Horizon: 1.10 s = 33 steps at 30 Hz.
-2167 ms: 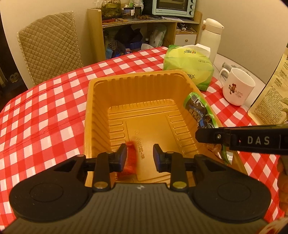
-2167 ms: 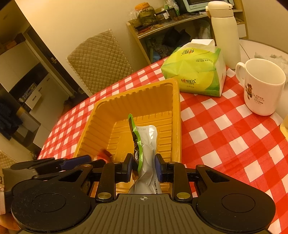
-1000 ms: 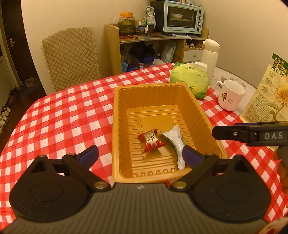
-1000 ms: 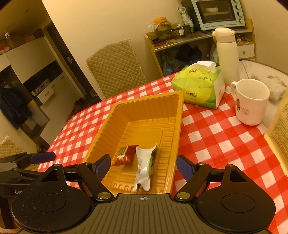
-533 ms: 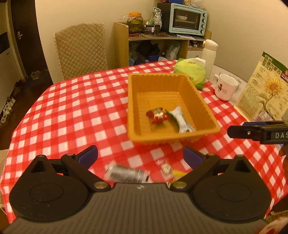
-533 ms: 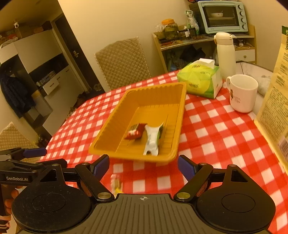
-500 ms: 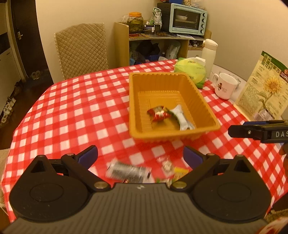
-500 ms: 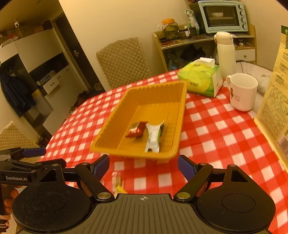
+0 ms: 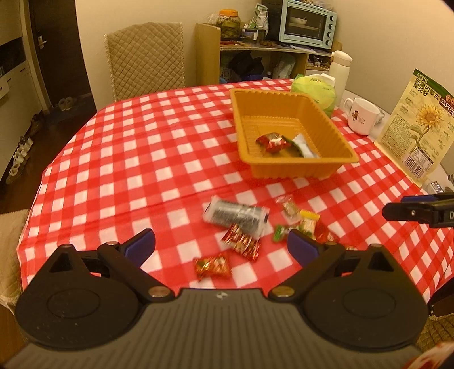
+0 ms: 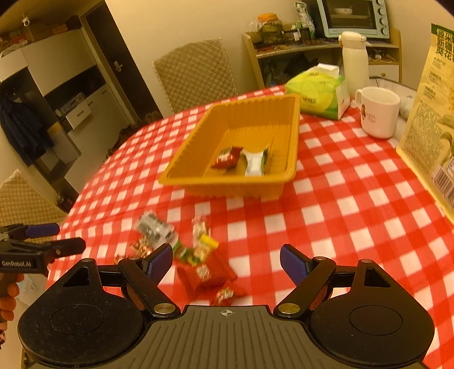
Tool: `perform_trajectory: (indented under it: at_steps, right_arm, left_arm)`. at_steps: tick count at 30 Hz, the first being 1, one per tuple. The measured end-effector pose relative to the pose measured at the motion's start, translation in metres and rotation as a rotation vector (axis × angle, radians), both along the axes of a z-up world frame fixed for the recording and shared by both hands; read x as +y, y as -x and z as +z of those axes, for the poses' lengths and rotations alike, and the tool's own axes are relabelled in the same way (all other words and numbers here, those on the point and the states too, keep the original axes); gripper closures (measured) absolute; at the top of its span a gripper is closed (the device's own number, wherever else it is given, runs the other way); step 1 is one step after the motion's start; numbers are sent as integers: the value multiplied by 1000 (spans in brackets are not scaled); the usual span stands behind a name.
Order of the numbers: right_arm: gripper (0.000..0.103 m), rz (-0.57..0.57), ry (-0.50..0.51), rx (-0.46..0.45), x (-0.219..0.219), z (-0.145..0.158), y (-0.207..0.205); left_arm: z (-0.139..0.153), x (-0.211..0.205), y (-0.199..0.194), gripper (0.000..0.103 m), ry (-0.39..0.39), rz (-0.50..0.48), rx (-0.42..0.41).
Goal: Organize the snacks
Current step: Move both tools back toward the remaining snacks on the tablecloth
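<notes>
Left wrist view: we see loose snacks (image 9: 249, 227) blurred near the surface's (image 9: 113, 159) front edge, too smeared to count. Two wrappers, one red (image 9: 271, 141), one white-green (image 9: 303, 146), lie in the ribbed orange plastic tray (image 9: 295, 167). Both our left tongs (image 9: 221, 245) and right tongs (image 10: 226, 259) gape, released.

The setting is a home dining area. A round table (image 9: 119, 159) carries a red-and-white checked cloth. Quilted chairs (image 9: 144, 56) stand beside it. A shelf (image 9: 255, 61) holds a toaster oven (image 9: 308, 24) and jars. Shoes (image 9: 17, 154), probably by an entrance, line the floor near a door (image 9: 54, 42).
</notes>
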State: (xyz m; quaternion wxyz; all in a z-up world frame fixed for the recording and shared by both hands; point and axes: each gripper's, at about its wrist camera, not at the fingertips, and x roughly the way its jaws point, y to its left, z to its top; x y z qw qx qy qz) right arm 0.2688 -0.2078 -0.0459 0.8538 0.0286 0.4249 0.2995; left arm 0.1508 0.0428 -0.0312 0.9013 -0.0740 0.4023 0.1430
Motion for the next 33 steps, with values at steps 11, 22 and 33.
perform_trajectory:
  at_steps: [11, 22, 33]
  right_arm:
    - [20, 33, 44, 19, 19, -18, 30]
    - [21, 140, 91, -41, 51, -28, 42]
    - [50, 320, 127, -142, 82, -39, 24]
  left_arm:
    - [-14, 11, 28, 13, 32, 2, 23]
    - [-20, 22, 40, 16, 45, 23, 29]
    - [-33, 38, 42, 20, 52, 86, 56]
